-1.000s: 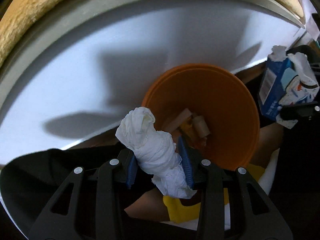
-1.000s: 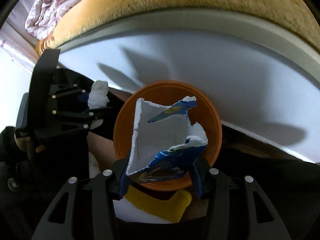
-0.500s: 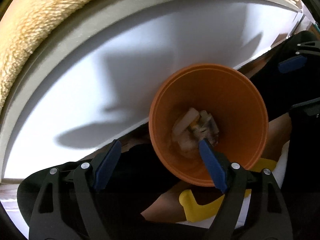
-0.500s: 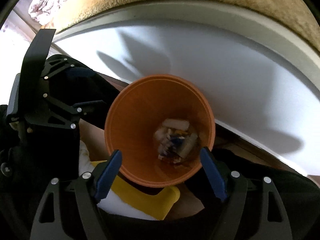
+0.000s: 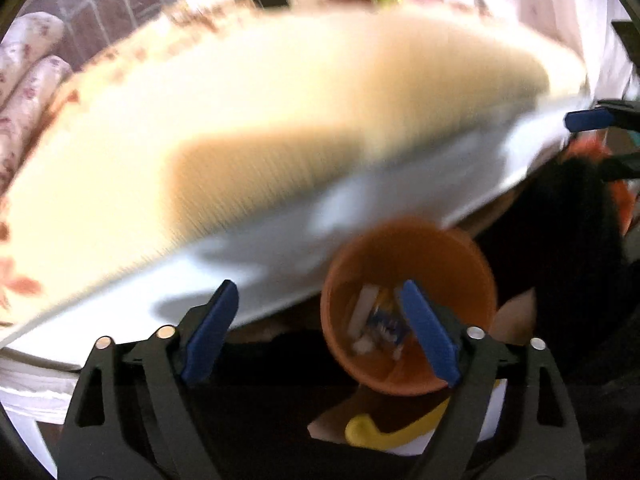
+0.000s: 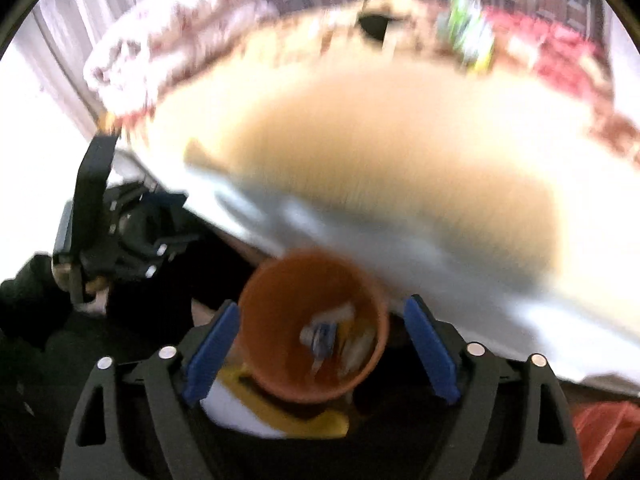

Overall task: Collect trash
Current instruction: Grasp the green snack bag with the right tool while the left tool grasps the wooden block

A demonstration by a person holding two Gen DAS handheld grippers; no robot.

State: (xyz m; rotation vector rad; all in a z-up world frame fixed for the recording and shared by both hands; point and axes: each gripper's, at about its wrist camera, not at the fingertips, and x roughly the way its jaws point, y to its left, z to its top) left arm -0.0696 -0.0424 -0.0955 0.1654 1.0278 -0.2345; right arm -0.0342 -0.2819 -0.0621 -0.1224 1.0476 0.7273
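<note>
Orange bin, scraps inside, sits just below both grippers. Left gripper and right gripper gape wide, holding nothing. Drop seems done; next, seek more trash on the bed.

The bin stands on the floor just before the bed's edge, with scraps of trash lying in its bottom. A slipper lies just beside the bin, on the near side. Rolled bedding rests on the bed, far behind the bin
</note>
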